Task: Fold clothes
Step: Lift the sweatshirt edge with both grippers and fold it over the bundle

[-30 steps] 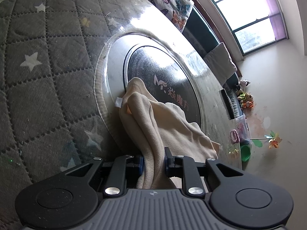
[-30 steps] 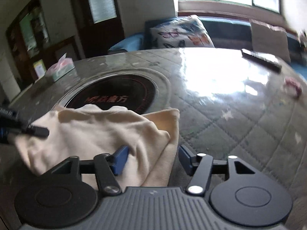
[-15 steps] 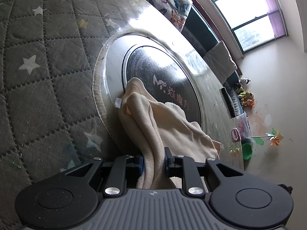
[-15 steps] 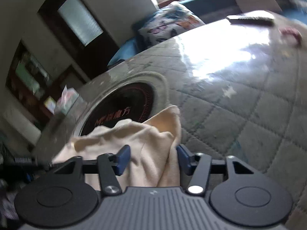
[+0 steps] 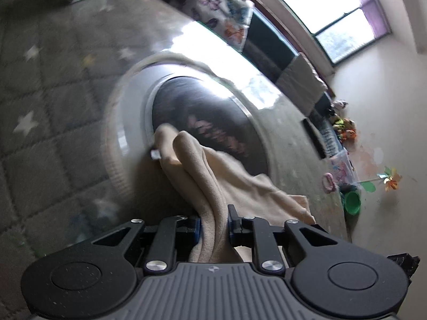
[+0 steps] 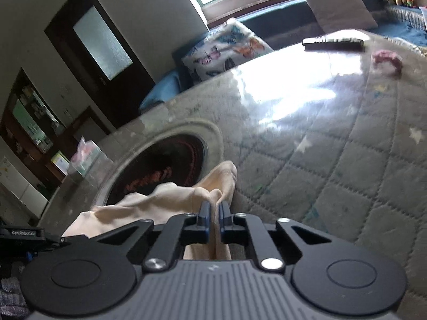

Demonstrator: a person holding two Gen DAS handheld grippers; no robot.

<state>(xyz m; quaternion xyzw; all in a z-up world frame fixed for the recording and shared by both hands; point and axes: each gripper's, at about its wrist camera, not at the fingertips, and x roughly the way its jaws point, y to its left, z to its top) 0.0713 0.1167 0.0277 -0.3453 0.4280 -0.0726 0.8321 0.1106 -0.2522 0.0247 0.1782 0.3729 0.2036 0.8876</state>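
A cream garment (image 5: 234,184) lies bunched on the worktop (image 6: 333,160), which is covered by a grey quilted cloth with pale stars under a glossy clear sheet. The garment's far end drapes over the edge of a round dark cooker plate (image 6: 165,165) set into the middle of the worktop. The left gripper (image 5: 213,224) has its jaws pinching a thick fold of the garment at the near left end, the cloth rising in a ridge straight out from between them; a small white label (image 5: 155,154) shows at the far tip of that ridge. The right gripper (image 6: 213,214) has just been closing its jaws, and they now stand pressed nearly together on a thin pleat of the garment at its near right corner. The view from the left wrist is blurred. Far across the worktop lie a black remote control (image 6: 332,43) and a pink hair tie (image 6: 387,60), well apart from the garment. A butterfly-print cushion (image 6: 224,50) sits on the bench beyond the worktop, below a bright window (image 5: 339,18).
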